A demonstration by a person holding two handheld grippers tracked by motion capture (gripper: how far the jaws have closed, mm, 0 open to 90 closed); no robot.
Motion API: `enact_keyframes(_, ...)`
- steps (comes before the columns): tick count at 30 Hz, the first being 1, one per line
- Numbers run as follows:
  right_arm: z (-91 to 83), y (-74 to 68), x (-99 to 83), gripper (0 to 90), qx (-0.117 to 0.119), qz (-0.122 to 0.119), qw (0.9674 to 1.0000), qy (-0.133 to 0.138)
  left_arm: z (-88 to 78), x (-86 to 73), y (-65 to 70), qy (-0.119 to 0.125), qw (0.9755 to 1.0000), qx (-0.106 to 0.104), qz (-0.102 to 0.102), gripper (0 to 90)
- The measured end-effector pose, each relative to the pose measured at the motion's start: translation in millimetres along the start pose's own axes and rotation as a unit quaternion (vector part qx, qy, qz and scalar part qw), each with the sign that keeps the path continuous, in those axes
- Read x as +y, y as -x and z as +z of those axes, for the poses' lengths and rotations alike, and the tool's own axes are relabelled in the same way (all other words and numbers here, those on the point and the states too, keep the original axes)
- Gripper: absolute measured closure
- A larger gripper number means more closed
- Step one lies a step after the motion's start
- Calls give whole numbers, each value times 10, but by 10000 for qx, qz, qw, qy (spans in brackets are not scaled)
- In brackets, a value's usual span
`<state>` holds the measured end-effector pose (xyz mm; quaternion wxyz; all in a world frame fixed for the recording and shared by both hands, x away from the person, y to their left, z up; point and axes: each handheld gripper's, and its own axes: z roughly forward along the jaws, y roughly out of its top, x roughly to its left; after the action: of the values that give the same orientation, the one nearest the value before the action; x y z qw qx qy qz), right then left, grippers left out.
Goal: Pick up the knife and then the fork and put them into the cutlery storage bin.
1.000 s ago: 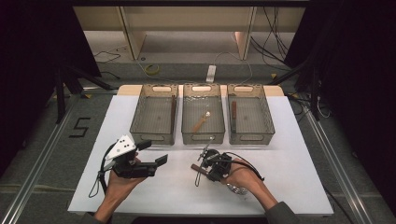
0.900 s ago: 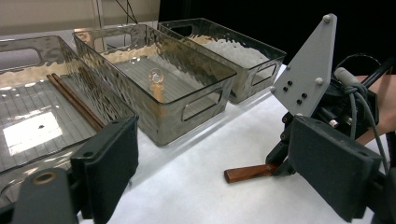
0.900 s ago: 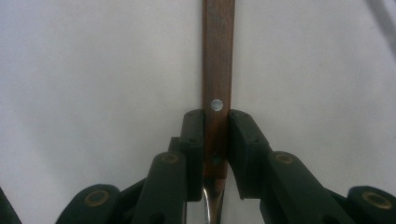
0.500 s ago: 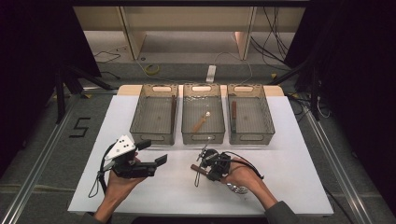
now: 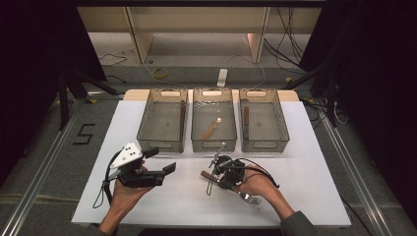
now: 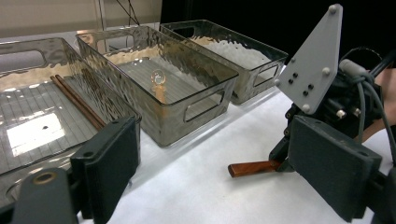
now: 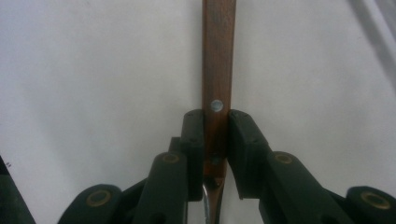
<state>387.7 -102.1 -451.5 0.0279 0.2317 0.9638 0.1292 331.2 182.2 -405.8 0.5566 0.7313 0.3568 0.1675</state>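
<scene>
Black paint on the floor left of the table (image 5: pixel 305 196) reads "5" (image 5: pixel 84 133), the one piece of writing that can be made out. On the white tabletop the left gripper (image 5: pixel 158 162) rests in the person's left hand (image 5: pixel 123 194), its jaws wide apart with nothing between them; in the left gripper view they frame three clear ribbed bins. Along the left bin (image 5: pixel 162 127) lie brown chopsticks (image 6: pixel 77 100), in the middle bin (image 5: pixel 214 125) a wooden-handled spoon (image 5: pixel 212 128), and in the right bin (image 5: pixel 263 125) a brown stick-like piece (image 5: pixel 246 116) too small to identify. Nearer the front edge, the right gripper (image 5: pixel 212 176) is clamped narrowly on the brown wooden handle (image 7: pixel 217 70) of a fork (image 5: pixel 251 198). Its metal tines poke out below the right hand (image 5: pixel 255 182), which hides the shaft.
</scene>
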Motion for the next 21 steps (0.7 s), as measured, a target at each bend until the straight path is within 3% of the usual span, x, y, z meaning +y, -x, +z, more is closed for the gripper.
enact_keyframes(13, -141, 93, -43, 773, 130, 284, 9989, 364, -2, 0, -4, -7, 10000, 8, 6, 157)
enact_keyframes(21, -184, 112, -53, 773, 89, 311, 9981, 516, -7, 3, -8, 11, 10000, 7, -2, 157)
